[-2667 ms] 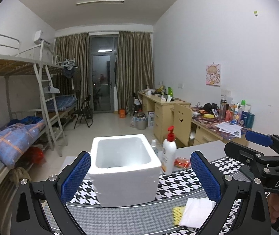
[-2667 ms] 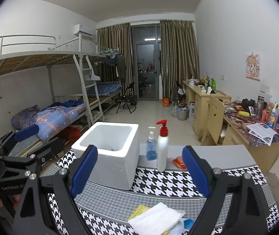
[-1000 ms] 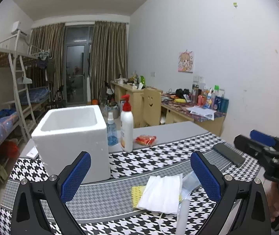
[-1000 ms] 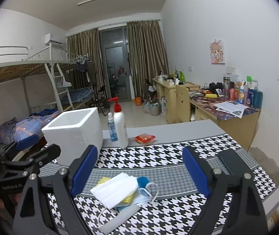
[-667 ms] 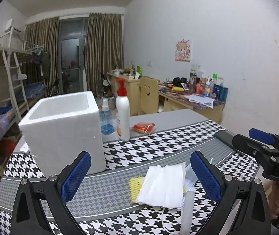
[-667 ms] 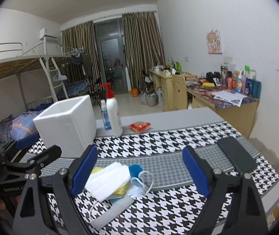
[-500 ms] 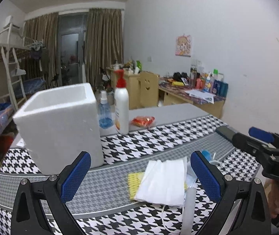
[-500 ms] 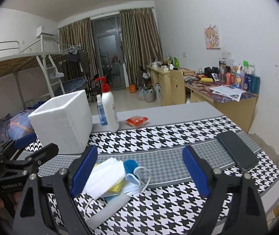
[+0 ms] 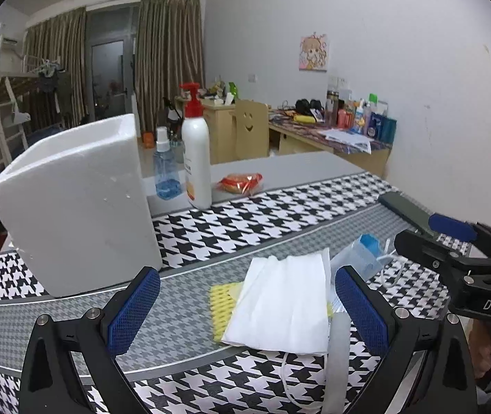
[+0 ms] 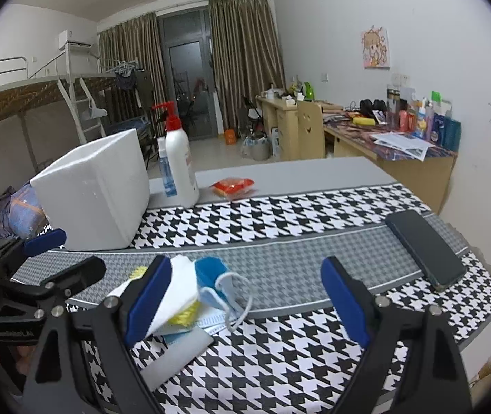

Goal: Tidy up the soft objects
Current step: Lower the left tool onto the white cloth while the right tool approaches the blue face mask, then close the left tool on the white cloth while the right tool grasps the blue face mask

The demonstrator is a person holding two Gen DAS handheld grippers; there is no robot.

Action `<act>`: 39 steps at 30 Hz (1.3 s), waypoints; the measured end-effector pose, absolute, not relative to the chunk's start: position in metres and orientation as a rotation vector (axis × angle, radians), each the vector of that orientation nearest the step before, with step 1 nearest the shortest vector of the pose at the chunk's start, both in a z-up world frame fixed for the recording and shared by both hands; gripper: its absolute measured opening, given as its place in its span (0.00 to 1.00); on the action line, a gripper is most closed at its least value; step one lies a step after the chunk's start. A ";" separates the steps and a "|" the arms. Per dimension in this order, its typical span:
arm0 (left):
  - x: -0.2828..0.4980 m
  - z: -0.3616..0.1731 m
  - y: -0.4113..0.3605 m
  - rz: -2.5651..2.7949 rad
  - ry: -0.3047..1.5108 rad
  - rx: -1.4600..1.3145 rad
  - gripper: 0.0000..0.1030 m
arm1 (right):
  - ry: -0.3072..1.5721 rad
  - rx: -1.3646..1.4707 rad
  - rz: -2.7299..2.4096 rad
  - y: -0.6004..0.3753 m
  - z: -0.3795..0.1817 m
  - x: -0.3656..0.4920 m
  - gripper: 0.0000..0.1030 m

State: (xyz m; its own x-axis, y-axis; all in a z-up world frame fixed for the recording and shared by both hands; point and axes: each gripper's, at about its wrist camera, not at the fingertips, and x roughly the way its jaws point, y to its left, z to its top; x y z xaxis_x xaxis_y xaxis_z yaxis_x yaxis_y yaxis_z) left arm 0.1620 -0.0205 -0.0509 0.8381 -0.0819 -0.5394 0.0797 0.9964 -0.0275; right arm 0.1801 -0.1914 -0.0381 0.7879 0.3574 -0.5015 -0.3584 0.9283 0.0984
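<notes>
Houndstooth cloth (image 9: 245, 220) covers the table, with a foam box (image 9: 72, 200) beyond the left gripper's (image 9: 245, 307) left finger and a phone (image 10: 424, 250) past the right gripper's (image 10: 245, 296) right finger. Left gripper is released, its fingers straddling a white mask (image 9: 283, 307) that lies on a yellow sponge (image 9: 221, 305). Right gripper is also released and empty; a blue mask (image 10: 216, 281) lies between its fingers, close to the left one.
</notes>
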 end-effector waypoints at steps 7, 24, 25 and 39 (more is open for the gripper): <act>0.172 -0.064 -0.028 -0.129 0.643 0.013 0.99 | 0.580 -0.041 0.390 -0.189 -0.051 0.186 0.88; 0.194 -0.089 -0.032 -0.154 0.769 0.023 0.82 | 0.642 -0.062 0.410 -0.187 -0.069 0.195 0.88; 0.195 -0.091 -0.031 -0.150 0.781 0.024 0.79 | 0.649 -0.061 0.412 -0.187 -0.070 0.196 0.88; 0.197 -0.103 -0.031 -0.178 0.852 0.021 0.37 | 0.702 -0.070 0.422 -0.180 -0.080 0.203 0.88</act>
State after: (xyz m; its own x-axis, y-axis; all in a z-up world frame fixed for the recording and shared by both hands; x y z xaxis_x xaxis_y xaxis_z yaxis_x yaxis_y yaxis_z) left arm 0.1968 -0.0311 -0.1034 0.6443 -0.1476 -0.7504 0.1642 0.9850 -0.0528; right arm 0.2033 -0.1804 -0.0800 0.6826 0.3532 -0.6398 -0.3995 0.9134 0.0781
